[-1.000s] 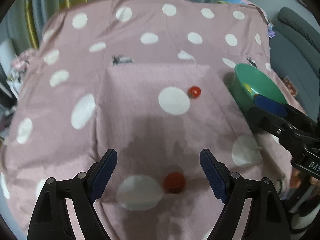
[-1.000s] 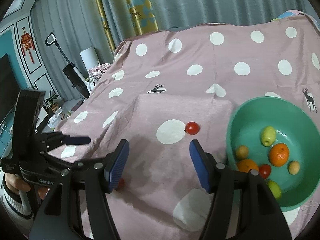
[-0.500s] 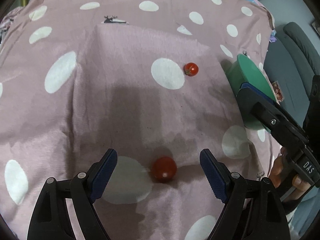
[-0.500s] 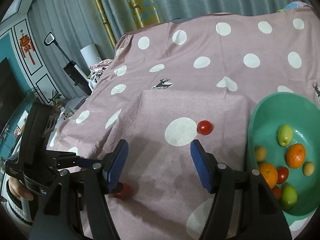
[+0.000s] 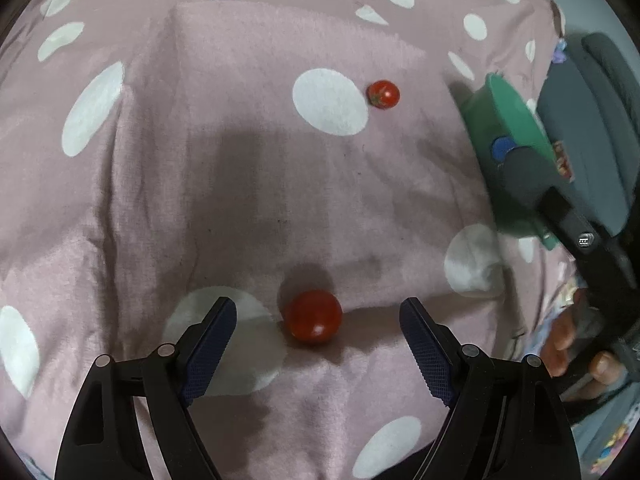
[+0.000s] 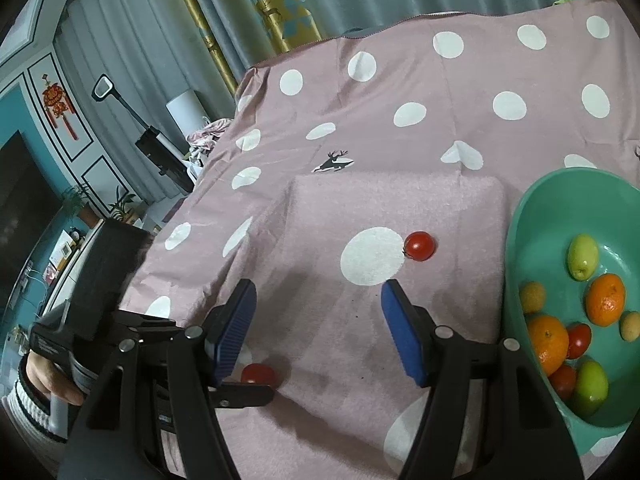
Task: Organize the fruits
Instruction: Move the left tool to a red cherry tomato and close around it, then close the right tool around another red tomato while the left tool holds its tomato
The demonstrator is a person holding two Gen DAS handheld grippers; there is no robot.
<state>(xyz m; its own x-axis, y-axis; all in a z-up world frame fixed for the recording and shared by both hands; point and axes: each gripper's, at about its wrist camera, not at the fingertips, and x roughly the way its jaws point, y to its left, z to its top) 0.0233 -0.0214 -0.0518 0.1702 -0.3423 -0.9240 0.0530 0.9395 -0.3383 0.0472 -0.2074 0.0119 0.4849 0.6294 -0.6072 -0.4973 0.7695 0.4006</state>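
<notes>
**Two tomatoes left on the cloth**

The green bowl (image 6: 532,216) already holds most of the fruit: two oranges, two green fruits, small yellowish ones and a couple of tomatoes. Two tomatoes remain out on the pink dotted cloth (image 5: 240,160), so the sorting looks mostly done.

The left gripper (image 5: 318,322) is spread wide, holding nothing, with the near tomato (image 5: 313,316) lying on the cloth between its fingers, touching neither. The likely step in hand is closing on it. The far tomato (image 5: 384,95) sits just beside a white dot, between the grippers and the bowl, and is untouched. The right gripper (image 6: 320,308) is also spread wide and empty, hovering over bare cloth.

The left view shows how the near tomato sits between the fingers, but only the bowl's rim edge-on. The right view shows the bowl's contents and the far tomato, while the near tomato (image 6: 258,374) is half hidden behind the left gripper's finger.
</notes>
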